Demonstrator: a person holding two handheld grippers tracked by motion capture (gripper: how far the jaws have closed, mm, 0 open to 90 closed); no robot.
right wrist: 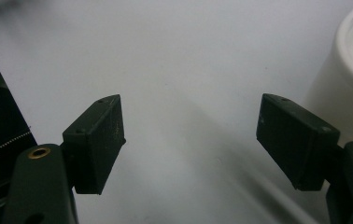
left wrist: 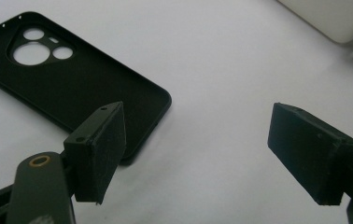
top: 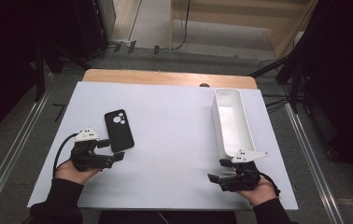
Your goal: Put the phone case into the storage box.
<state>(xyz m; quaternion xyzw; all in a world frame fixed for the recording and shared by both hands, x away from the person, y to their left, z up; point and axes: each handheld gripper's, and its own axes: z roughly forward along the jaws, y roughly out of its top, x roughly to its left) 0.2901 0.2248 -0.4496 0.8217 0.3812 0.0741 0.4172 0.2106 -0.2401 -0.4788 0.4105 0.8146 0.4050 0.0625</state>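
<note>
- The case [top: 118,130], a black phone case, is lying flat on the desk [top: 165,140], inner side up, well to the left of the tray [top: 233,123].
- The left claw [top: 117,157] is hovering just beside the case's near corner with its jaws spread; nothing is sitting between its pads [left wrist: 101,151], so the case is not being held.
- In the left gripper view one pad is overlapping the case's near edge, but whether it is touching I cannot tell.
- The right claw [top: 213,178] is resting near the tray's near end, jaws spread and pinching nothing, with bare desk showing between them in the right gripper view.
- The tray is standing empty.
- Judging from this, the work is sitting at its start: the case is not yet grasped or lifted. Still left are the grasp, the carry across the desk towards the tray, and, as seems likely, setting the case inside it.
</note>
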